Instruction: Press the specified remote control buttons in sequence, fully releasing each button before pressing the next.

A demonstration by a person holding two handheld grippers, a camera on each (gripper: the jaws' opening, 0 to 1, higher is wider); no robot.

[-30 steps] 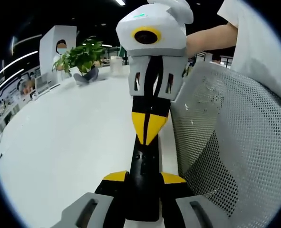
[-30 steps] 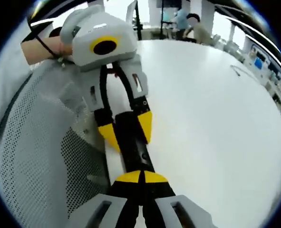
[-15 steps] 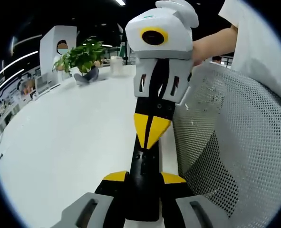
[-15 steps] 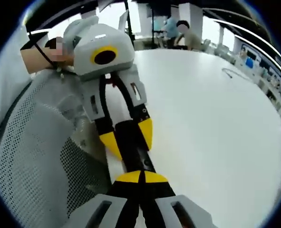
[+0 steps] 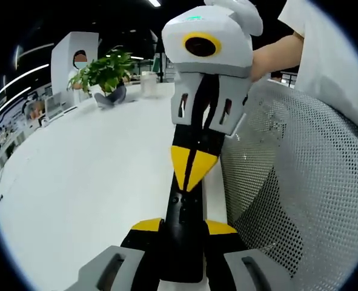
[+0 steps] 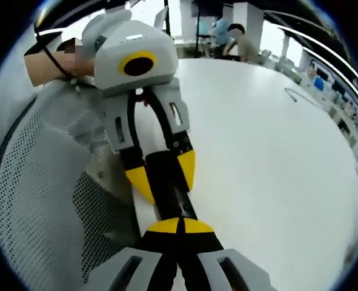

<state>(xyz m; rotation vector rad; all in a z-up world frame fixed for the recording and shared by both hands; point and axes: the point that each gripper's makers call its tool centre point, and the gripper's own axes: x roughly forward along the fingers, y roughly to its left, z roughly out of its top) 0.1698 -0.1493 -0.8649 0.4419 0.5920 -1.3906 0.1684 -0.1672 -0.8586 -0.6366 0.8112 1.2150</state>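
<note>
Gripping: left claw clamps the near end of the black remote control.
Right claw: yellow tips closed together, pressing down on the remote's far end.
Remote: above the white desk edge, beside the mesh chair back.
Beyond: potted plant.

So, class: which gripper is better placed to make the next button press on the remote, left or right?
Right, I'd judge. The right gripper is shut, with its tip pointing at the face of the remote. The left gripper is clamped around its sides, holding it.
</note>
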